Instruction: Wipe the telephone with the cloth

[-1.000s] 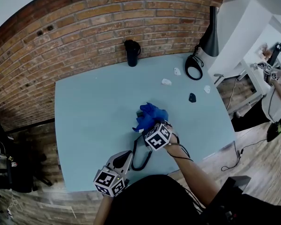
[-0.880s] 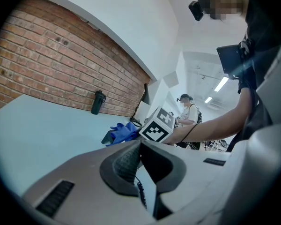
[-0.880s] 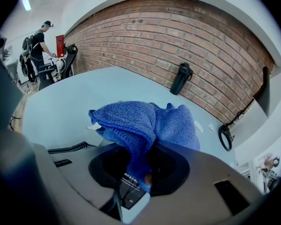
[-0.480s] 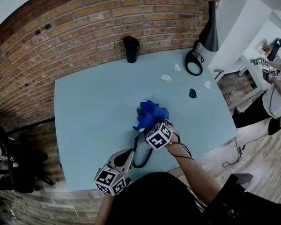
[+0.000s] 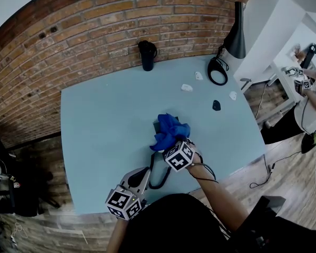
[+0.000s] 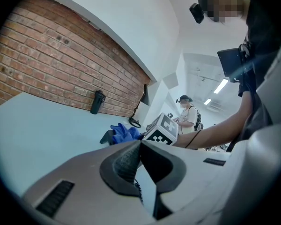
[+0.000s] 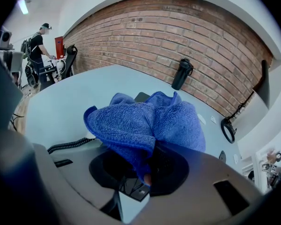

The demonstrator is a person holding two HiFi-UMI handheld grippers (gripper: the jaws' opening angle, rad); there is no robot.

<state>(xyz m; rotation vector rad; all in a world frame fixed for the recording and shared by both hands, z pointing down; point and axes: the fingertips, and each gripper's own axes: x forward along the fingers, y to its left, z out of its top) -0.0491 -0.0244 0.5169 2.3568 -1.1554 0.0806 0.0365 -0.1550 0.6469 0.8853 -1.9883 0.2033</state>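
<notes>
Cloth (image 7: 150, 121): blue terry, bunched in soft folds, draped over dark telephone (image 7: 141, 96) on pale-blue surface (image 5: 105, 125). Right tongs (image 7: 147, 168) clamped on cloth; left tongs (image 6: 139, 146) together, empty.

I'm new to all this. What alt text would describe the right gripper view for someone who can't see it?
A bunched blue cloth is clamped in the jaws of the right gripper, above a pale blue table. A coiled black cord lies at left. Behind stand a brick wall and a dark bottle.
</notes>
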